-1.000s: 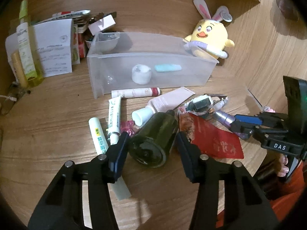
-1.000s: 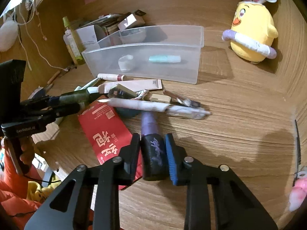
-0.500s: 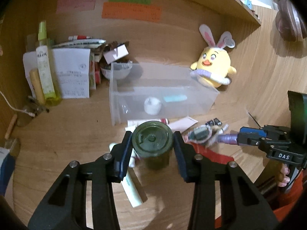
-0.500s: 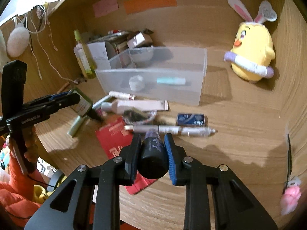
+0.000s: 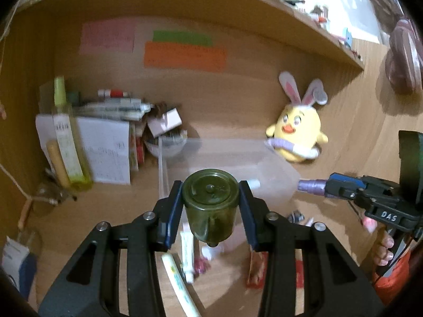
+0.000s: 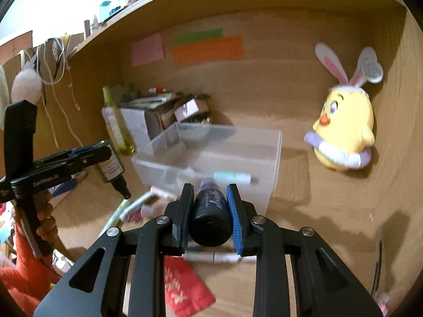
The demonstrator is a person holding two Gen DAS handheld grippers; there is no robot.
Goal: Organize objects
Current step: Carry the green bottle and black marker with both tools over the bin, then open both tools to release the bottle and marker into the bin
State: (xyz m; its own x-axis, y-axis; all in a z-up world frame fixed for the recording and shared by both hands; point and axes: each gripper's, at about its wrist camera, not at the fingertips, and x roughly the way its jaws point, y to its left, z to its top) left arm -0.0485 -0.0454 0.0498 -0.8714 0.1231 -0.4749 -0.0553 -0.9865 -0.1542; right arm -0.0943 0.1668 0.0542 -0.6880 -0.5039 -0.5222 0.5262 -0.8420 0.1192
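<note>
My left gripper (image 5: pixel 211 192) is shut on a dark green glass bottle (image 5: pixel 210 206), held base-up above the desk; the right wrist view shows the same bottle (image 6: pixel 109 165) hanging cap-down from that gripper (image 6: pixel 104 149). My right gripper (image 6: pixel 210 194) is shut on a black and purple tube (image 6: pixel 210 216). In the left wrist view that tube (image 5: pixel 312 186) sticks out of the right gripper (image 5: pixel 333 185) at the right. A clear plastic bin (image 6: pixel 211 155) (image 5: pixel 238 163) stands ahead with a pale blue tube (image 6: pixel 232 177) inside.
White tubes (image 5: pixel 182 272), a red packet (image 6: pixel 185 288) and a white pen (image 6: pixel 211 257) lie on the wooden desk below. A yellow plush chick (image 6: pixel 343 134) sits at the right. A yellow-green bottle (image 5: pixel 67 142), papers and boxes crowd the back left. A shelf runs overhead.
Both grippers have risen from the desk with their loads. The left jaws closed on the green bottle and lifted it. The bin and clutter now sit lower and farther off.
</note>
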